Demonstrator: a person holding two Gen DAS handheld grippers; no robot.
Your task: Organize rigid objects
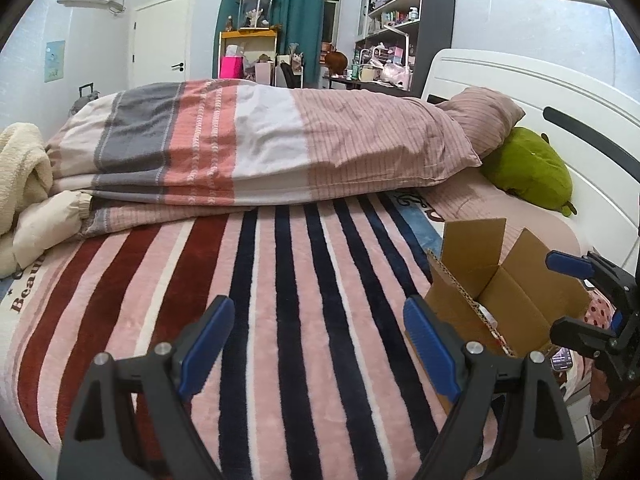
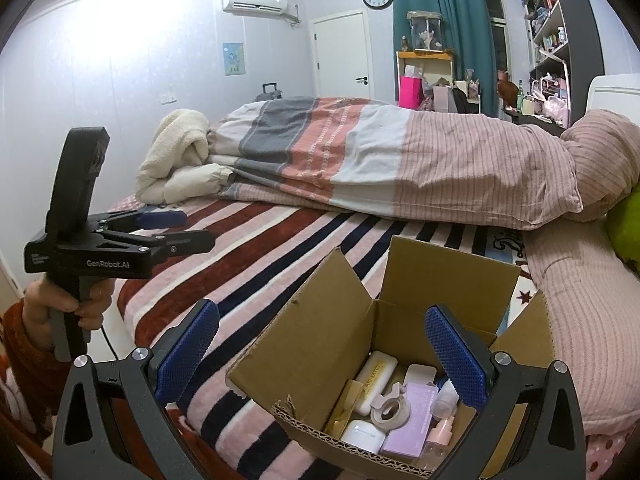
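Note:
An open cardboard box [image 2: 320, 344] stands on the striped blanket [image 2: 248, 240] at the bed's near right. Inside lie several small items: a cream case [image 2: 374, 376], a tape dispenser [image 2: 390, 406], a purple box [image 2: 408, 428], a white earbud case [image 2: 360, 436] and a pink spray bottle [image 2: 440, 436]. My right gripper [image 2: 320, 360] is open and empty, just above the box's near side. My left gripper [image 1: 316, 344] is open and empty over bare blanket, left of the box [image 1: 500, 300]. The left gripper also shows in the right wrist view [image 2: 176, 228], and the right gripper in the left wrist view [image 1: 576, 292].
A folded striped duvet [image 1: 260, 144] lies across the bed behind. A cream fleece and jacket [image 1: 24, 184] are bunched at the far left. A pink pillow [image 1: 484, 120] and green plush [image 1: 528, 168] lean on the white headboard [image 1: 520, 80]. A phone [image 1: 562, 360] lies beside the box.

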